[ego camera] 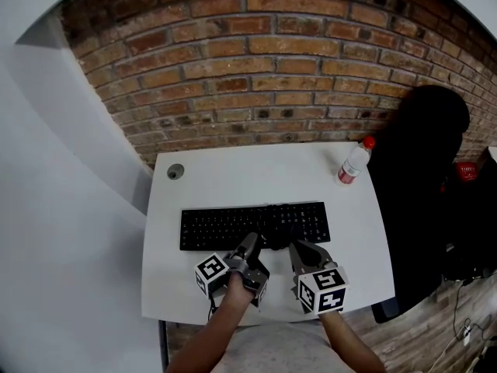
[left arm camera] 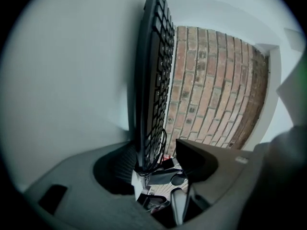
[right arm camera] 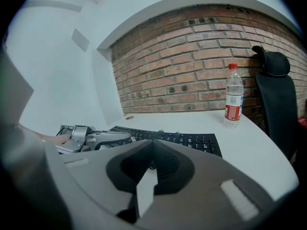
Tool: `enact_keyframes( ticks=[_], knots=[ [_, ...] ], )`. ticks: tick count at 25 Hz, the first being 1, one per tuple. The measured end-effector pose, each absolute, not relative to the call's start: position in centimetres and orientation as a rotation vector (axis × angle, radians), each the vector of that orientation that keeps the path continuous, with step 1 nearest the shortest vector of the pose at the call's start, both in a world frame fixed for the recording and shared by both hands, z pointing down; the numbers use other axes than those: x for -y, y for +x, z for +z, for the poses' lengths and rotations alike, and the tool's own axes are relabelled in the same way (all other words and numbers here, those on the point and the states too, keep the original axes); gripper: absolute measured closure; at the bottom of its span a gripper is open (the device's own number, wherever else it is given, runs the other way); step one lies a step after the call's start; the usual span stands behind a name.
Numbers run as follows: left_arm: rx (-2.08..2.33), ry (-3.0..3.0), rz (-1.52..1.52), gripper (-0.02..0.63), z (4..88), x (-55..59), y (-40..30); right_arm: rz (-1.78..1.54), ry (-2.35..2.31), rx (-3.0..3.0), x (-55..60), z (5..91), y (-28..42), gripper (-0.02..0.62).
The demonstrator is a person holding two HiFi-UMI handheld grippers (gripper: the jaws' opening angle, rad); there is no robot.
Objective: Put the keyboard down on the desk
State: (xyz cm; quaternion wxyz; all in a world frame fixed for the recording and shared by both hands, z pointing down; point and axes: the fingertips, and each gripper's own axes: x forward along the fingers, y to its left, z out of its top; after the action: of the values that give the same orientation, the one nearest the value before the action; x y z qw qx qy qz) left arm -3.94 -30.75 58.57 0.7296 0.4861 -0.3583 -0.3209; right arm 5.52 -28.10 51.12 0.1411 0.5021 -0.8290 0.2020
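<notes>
The keyboard (ego camera: 255, 225) is seen lying flat on the white desk (ego camera: 233, 185), directly ahead of both claws, with its long side set across them. The left claw (ego camera: 250, 247) is held at the keyboard's near edge; in the left gripper view its jaws are shown standing apart, and the near edge of the keyboard (left arm camera: 153, 80) is caught between them, close against one ribbed pad and clear of the other, so that nothing is gripped. The left claw (left arm camera: 153, 159) is rolled onto its side, so the keyboard is shown upright in that view. The right claw (ego camera: 299, 249) is placed just beside the left one, also at the keyboard's near edge; in the right gripper view its jaws are brought together into a closed point (right arm camera: 153, 145), and the keyboard (right arm camera: 192, 139) is seen beyond that tip. A thin dark cable (right arm camera: 168, 134) is looped on top of the keys. The left claw (right arm camera: 122, 137) is also visible there, to the left of the right claw. A clear bottle (ego camera: 354, 162) with a red cap is stood well beyond the right claw, towards the far right of the desk, and a black chair (ego camera: 423, 169) is set further right. A brick wall (ego camera: 264, 61) is seen behind the desk.
</notes>
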Motion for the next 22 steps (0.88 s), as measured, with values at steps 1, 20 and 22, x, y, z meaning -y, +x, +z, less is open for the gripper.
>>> enact_keyframes(
  ticks=[1,20,22],
  knots=[
    [0.790,1.077,-0.699,0.364,58.4,30.6,-3.9,0.583,1.451,2.394,28.0,51.1,5.5,0.586],
    [0.869,1.451,-0.495,0.537,53.6,27.6,-5.9,0.539,1.489,2.427,25.4,48.0,4.5,0.586],
    [0.892,1.524,-0.485,0.554,52.3,27.9,-6.6,0.520,1.491,2.437,25.3,47.3,4.2,0.586]
  ],
)
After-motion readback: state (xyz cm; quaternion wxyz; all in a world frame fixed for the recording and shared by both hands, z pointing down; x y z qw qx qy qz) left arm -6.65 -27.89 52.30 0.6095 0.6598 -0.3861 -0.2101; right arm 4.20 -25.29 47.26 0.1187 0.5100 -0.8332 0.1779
